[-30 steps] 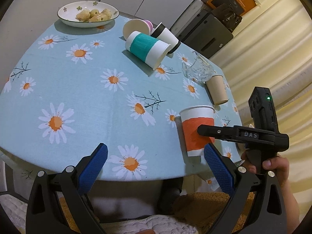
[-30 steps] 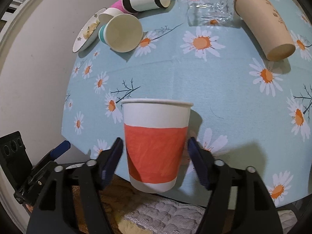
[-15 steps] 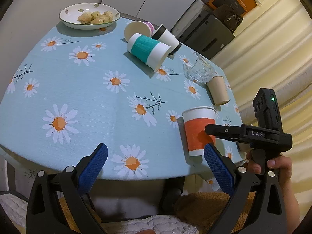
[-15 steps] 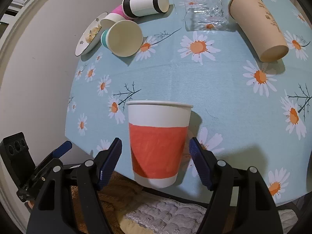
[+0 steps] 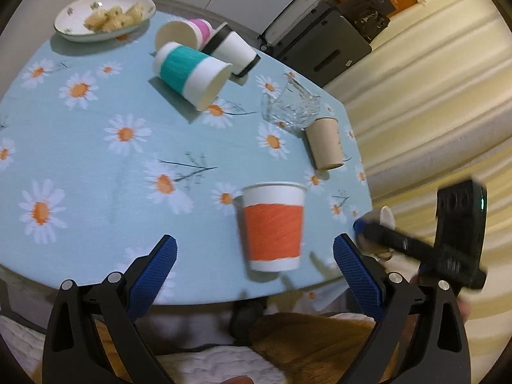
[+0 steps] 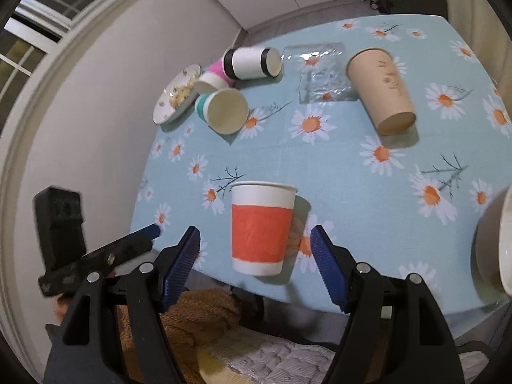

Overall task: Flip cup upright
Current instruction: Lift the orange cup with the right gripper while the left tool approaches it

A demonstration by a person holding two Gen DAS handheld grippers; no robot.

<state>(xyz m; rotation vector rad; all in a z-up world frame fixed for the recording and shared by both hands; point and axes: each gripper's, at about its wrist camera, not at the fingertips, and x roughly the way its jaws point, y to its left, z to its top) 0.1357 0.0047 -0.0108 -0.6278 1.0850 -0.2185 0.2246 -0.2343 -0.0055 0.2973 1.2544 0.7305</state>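
**Orange cup stands upright, both grippers free**

The orange-banded cup (image 6: pixel 261 228) stands rim-up near the table's (image 6: pixel 368 172) front edge. The right gripper (image 6: pixel 255 260) gapes wide, empty, fingers clear of it, presumably released. The left gripper (image 5: pixel 254 264) is spread too, holding nothing.

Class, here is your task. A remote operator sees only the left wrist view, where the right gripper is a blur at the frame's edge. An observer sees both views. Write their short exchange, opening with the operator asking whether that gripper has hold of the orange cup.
Operator: Has the right gripper got the orange cup? It is smeared in my view.
Observer: No. The right wrist view shows the right gripper with jaws open. The orange cup stands upright between them, touching neither.
Operator: Is anything inside the teal cup? I see only its side.
Observer: The teal cup lies with its mouth towards the right camera, and the inside looks empty.
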